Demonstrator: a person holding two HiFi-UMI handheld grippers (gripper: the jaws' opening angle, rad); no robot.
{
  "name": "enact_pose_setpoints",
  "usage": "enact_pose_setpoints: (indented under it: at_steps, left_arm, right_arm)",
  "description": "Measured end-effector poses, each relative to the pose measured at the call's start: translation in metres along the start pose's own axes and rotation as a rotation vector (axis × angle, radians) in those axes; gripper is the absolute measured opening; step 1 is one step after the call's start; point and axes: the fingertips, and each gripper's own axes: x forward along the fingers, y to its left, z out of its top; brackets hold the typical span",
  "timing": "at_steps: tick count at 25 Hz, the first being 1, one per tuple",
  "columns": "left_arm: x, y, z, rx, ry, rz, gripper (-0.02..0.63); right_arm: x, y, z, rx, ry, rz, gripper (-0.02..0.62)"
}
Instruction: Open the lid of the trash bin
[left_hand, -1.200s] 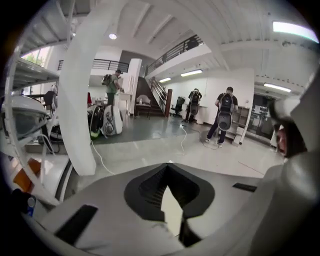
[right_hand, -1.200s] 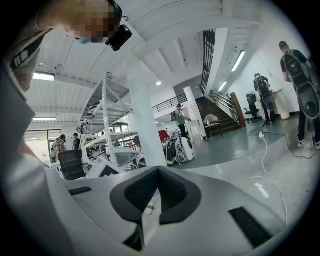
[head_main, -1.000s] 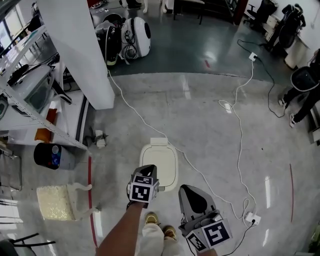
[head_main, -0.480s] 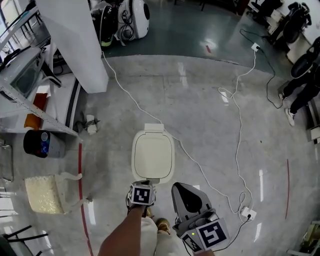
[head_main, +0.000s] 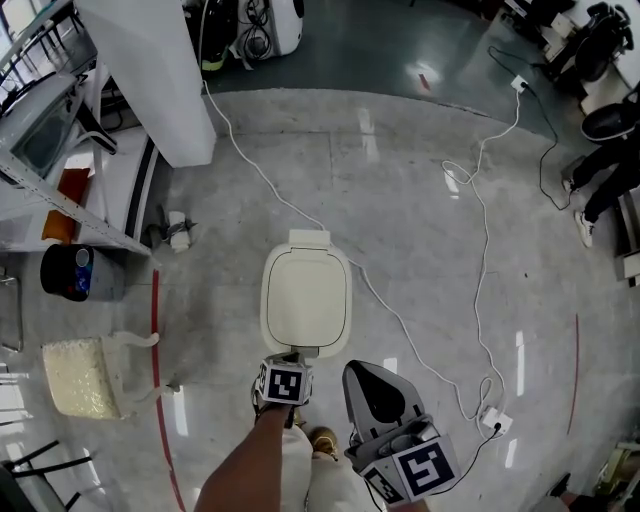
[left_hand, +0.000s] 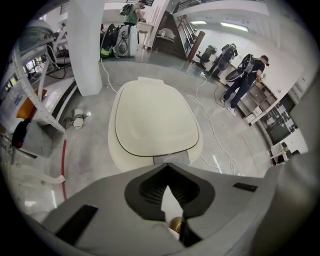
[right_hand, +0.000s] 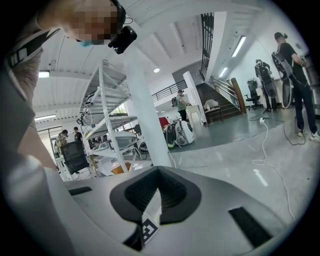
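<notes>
Cream oval plastic trash bin (head_main: 305, 300) sitting on glossy grey floor (head_main: 420, 230), lid lying closed, left gripper (head_main: 288, 358) hovering at its near rim, jaws pressing together empty, right gripper (head_main: 372, 385) hanging beside, likewise clenched on nothing, white square pillar (head_main: 150, 70) standing well beyond.

The left gripper (left_hand: 167, 166) reached forward on a bare forearm (head_main: 245, 462), jaws together and empty. The right gripper (right_hand: 158, 170) sat beside it, likewise closed.

One trash bin (head_main: 306, 300), two grippers: left gripper (left_hand: 167, 166) and right gripper (right_hand: 157, 170), one white pillar (head_main: 150, 70), two long white cables (head_main: 400, 325), two red floor lines (head_main: 155, 330), one cream cushion (head_main: 75, 378), one black tub (head_main: 66, 272)
</notes>
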Motion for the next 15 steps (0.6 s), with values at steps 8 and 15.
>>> enact_pose_setpoints:
  at_steps: [8, 15]
  left_arm:
    - [0.007, -0.002, -0.006, -0.013, 0.001, 0.018, -0.005]
    - [0.006, 0.001, -0.003, -0.037, 0.001, 0.002, -0.003]
  right_arm:
    - [-0.005, -0.002, -0.016, 0.018, 0.013, 0.002, 0.032]
    - [-0.007, 0.004, -0.021, 0.025, 0.029, 0.006, 0.032]
